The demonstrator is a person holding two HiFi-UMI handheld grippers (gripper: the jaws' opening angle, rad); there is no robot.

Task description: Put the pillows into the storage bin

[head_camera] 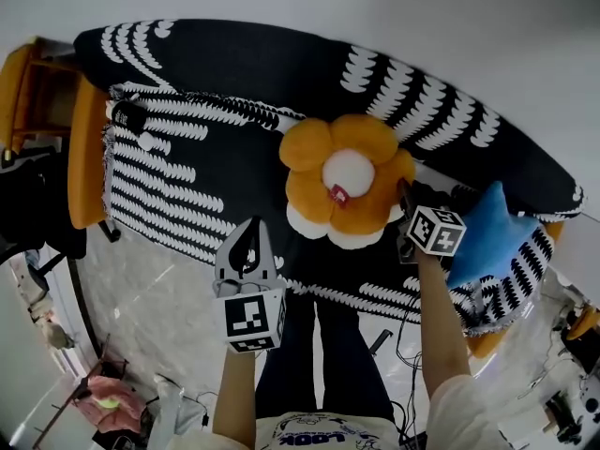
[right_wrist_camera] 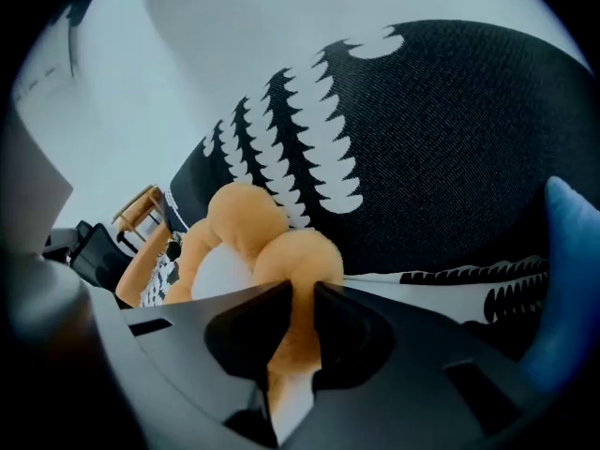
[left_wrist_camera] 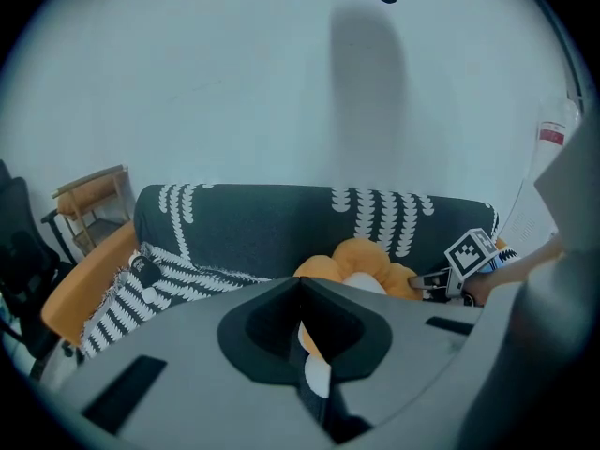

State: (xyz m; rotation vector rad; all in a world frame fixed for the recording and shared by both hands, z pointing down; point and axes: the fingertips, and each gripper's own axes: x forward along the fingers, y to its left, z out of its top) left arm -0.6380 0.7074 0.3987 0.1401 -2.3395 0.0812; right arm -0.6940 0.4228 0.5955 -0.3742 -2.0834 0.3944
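An orange flower pillow (head_camera: 342, 181) with a white centre lies on the sofa seat against the backrest. At the pillow's right edge my right gripper (head_camera: 406, 193) is shut on an orange petal (right_wrist_camera: 298, 261), which fills the gap between its jaws. A blue star pillow (head_camera: 492, 232) rests at the sofa's right end, just right of that gripper. My left gripper (head_camera: 248, 237) hangs in front of the sofa, apart from the flower pillow (left_wrist_camera: 361, 256), with its jaw tips together and nothing held. No storage bin is in view.
The sofa (head_camera: 187, 157) wears a black throw with white stripes. A small black and white object (head_camera: 131, 115) lies at its left end. An orange wooden side table (head_camera: 28, 82) stands to the left. Cables (head_camera: 398, 345) trail on the floor by the person's legs.
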